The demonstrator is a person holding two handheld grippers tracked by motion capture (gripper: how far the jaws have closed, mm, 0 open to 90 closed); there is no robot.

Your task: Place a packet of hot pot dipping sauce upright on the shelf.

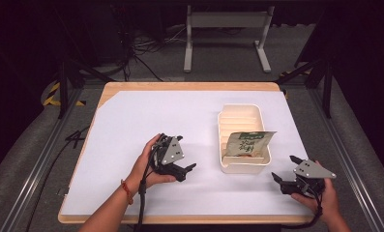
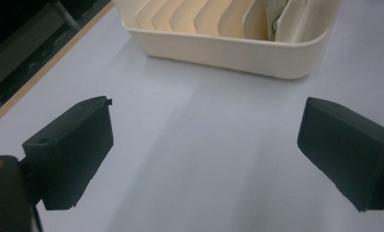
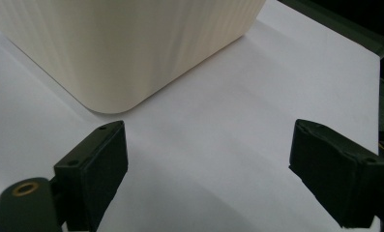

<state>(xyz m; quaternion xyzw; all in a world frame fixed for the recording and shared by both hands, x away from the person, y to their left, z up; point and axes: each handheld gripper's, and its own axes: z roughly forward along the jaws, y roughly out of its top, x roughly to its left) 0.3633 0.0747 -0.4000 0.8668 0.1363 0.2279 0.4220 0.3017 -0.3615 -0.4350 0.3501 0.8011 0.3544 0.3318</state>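
Note:
A cream slotted bin [image 1: 243,116] stands right of the table's middle, with several dividers inside. A green-and-white snack packet [image 1: 247,143] leans in its near end. My left gripper [image 1: 188,169] rests low over the white sheet to the bin's left, open, nothing between its jaws; in its own view the bin's side wall [image 2: 228,50] lies ahead. My right gripper [image 1: 282,170] hovers near the table's front right, open and empty. In the right gripper view the bin's rounded corner [image 3: 112,63] stands close in front of the jaws.
A white sheet [image 1: 131,125] covers most of the wooden table [image 1: 189,86]. A metal frame stand [image 1: 226,21] and cables lie on the floor beyond the far edge. Aluminium rails [image 1: 35,164] run along both sides of the table.

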